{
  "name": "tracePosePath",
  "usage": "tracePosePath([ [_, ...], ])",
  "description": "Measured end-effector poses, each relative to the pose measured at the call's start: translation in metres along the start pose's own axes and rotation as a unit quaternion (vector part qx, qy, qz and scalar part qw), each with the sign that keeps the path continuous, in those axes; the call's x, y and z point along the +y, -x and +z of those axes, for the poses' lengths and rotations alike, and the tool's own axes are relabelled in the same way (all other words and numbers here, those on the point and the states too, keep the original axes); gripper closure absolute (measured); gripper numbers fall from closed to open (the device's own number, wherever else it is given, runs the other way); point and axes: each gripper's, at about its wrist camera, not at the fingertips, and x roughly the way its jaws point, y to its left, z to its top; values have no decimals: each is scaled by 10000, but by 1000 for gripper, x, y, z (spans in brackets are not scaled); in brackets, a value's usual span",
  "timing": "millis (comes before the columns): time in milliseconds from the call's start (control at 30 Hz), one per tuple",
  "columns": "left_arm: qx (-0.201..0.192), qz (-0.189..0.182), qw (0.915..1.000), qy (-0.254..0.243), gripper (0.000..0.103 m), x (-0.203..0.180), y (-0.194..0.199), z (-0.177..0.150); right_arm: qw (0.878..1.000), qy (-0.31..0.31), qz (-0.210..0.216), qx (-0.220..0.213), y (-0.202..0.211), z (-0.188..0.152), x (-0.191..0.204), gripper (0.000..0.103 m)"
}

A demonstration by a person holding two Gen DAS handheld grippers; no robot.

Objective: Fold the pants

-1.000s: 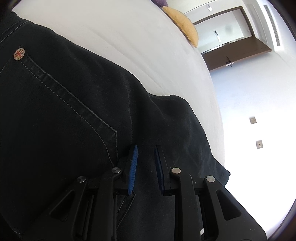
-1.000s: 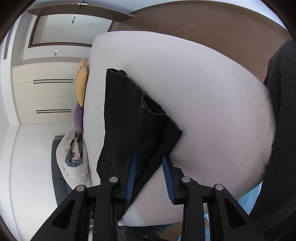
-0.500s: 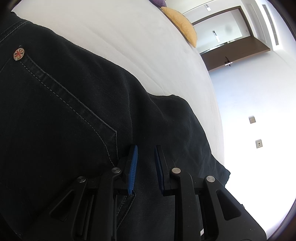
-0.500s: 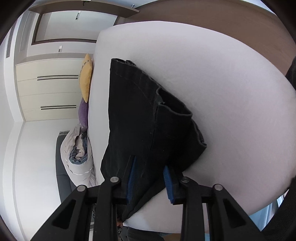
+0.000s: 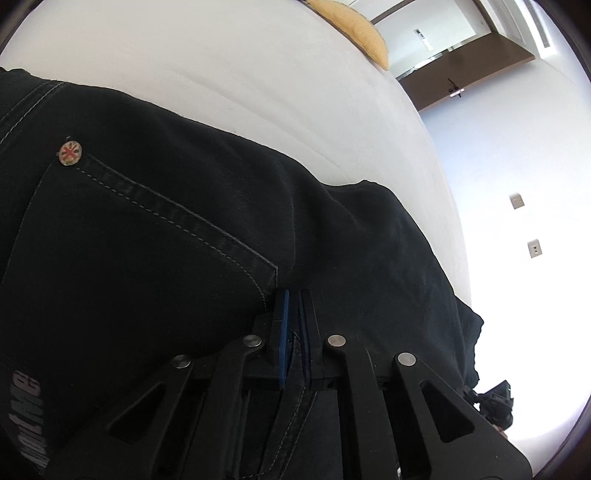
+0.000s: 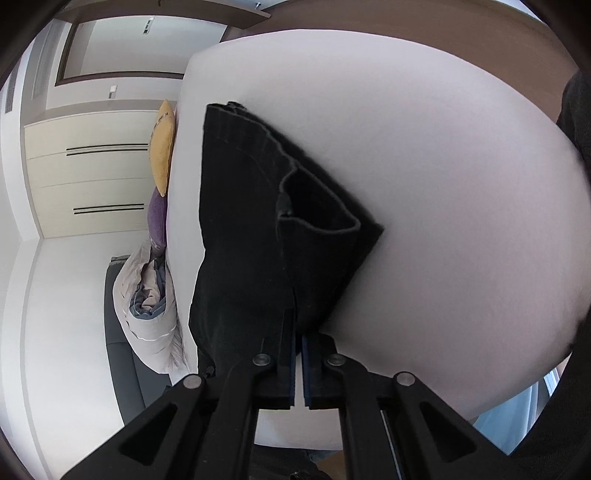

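Note:
Black denim pants (image 5: pixel 184 229) lie on a white bed (image 5: pixel 221 66). The left wrist view shows the waist end, with a back pocket and a red-marked rivet (image 5: pixel 70 153). My left gripper (image 5: pixel 293 295) is shut on the pants fabric just beside the pocket corner. In the right wrist view the pants (image 6: pixel 251 229) lie folded lengthwise, with the leg cuffs (image 6: pixel 317 221) open toward me. My right gripper (image 6: pixel 298 325) is shut on the leg end near the cuffs.
A yellow pillow (image 6: pixel 162 147) and a purple pillow (image 6: pixel 158 218) lie at the head of the bed (image 6: pixel 443 184). A bundled grey-white duvet (image 6: pixel 147 295) rests on a dark bench beside the bed. Wardrobe doors (image 6: pixel 88 170) stand behind. The yellow pillow (image 5: pixel 354 26) shows top centre in the left wrist view.
Both grippers closed from open onto the pants fabric. The right gripper moved closer to the cuff end; the left view shifted slightly along the waist.

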Motion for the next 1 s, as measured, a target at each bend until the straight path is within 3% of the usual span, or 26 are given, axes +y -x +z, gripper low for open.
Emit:
tracePosePath([
  [233,125,-14,9999,-106,95,1,2,4,9996,158,-74,-237,13,10,-1,103],
  [333,191,35,9996,-208,95,1,5,6,9999,-111,130,-9,12,11,-11,103],
  [433,151,336,9989,-295,95,-3,19,6,9998,12,-192,68,28,4,-7,97],
  [533,-14,770,9953,-580,95,-18,39,1,9973,293,-651,-190,56,1,6,92],
  [600,-173,559,9962,-639,95,-34,50,-6,9943,596,-742,-469,70,4,20,92],
  [667,-294,122,9969,-717,95,-61,52,-14,9924,920,-570,-589,70,8,38,92],
  [733,-206,-431,9955,-819,95,-95,39,-25,9909,1232,-308,-455,55,11,59,92],
  [867,306,-1110,9857,-1232,95,-154,-8,-53,9846,1738,-132,94,-4,10,89,92],
  [933,657,-1088,9812,-1453,95,-172,-38,-68,9828,1807,-264,292,-30,14,89,92],
  [1000,980,-718,9793,-1621,95,-172,-61,-78,9779,1905,-815,280,-47,20,80,96],
])
